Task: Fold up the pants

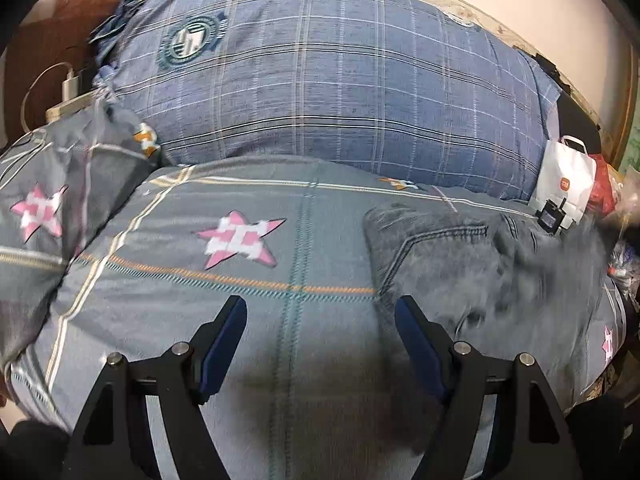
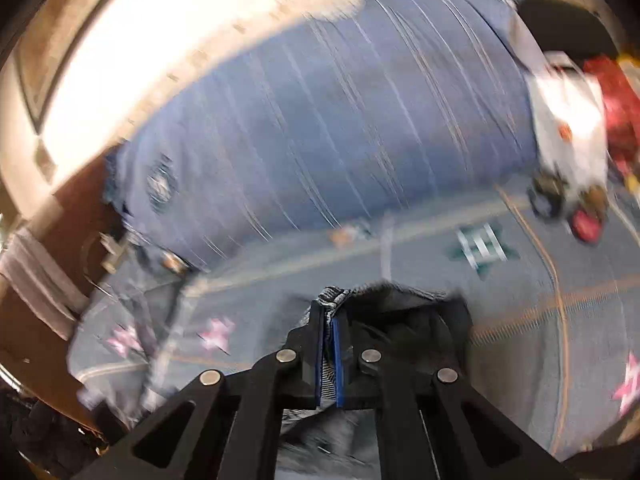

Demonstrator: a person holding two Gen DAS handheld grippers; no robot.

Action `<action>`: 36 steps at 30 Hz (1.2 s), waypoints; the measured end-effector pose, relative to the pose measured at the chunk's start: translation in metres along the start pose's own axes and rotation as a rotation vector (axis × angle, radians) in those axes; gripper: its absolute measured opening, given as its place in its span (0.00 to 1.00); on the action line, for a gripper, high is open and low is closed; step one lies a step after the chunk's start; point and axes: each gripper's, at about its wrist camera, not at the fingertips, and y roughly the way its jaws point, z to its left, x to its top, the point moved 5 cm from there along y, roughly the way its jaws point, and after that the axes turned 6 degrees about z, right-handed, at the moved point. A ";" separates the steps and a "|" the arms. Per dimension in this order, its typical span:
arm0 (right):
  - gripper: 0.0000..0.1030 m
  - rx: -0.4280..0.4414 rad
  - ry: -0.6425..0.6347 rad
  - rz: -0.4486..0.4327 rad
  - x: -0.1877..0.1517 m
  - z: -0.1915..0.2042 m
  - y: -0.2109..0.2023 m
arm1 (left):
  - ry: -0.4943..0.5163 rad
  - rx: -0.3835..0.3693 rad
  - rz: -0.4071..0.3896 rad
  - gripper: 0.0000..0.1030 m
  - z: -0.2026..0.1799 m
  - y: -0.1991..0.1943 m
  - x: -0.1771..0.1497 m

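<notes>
left wrist view: the left gripper [image 1: 320,312] is held with its jaws spread wide and nothing between them, above a grey bedcover [image 1: 168,280] printed with pink stars. the pants [image 1: 480,264], grey denim, are seen lying crumpled on the bedcover just right of the right-hand finger, partly blurred. a blue plaid pillow [image 1: 340,80] is set behind, and a white paper bag [image 1: 568,176] at the far right.

right wrist view: the right gripper [image 2: 330,320] is clamped tight on an edge of the pants [image 2: 408,320], whose cloth is bunched beside the blue pads [image 2: 339,360]. the surroundings are smeared by blur.
</notes>
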 end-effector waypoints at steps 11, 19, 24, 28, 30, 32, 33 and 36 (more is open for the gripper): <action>0.10 -0.044 0.176 0.182 -0.074 -0.095 0.055 | 0.383 0.064 0.122 0.81 -0.101 0.041 -0.021; 0.90 -0.056 0.160 0.068 -0.037 -0.098 0.029 | 0.355 0.056 0.129 0.81 -0.097 0.046 -0.026; 0.67 0.001 0.153 0.215 -0.011 -0.102 0.092 | 0.349 0.046 0.133 0.82 -0.096 0.047 -0.026; 0.19 0.004 0.074 0.237 0.002 -0.085 0.109 | 0.318 0.009 0.146 0.81 -0.093 0.044 -0.025; 0.18 -0.053 0.015 0.192 0.017 -0.075 0.103 | 0.291 -0.008 0.122 0.81 -0.090 0.034 -0.020; 0.18 -0.135 -0.048 0.148 0.030 -0.071 0.102 | 0.237 -0.030 0.050 0.81 -0.086 0.016 -0.009; 0.18 -0.154 -0.058 0.154 0.031 -0.073 0.108 | 0.222 -0.040 0.031 0.81 -0.087 0.011 -0.004; 0.24 -0.158 -0.061 0.255 0.016 -0.088 0.145 | 0.256 -0.015 0.086 0.84 -0.098 0.027 -0.002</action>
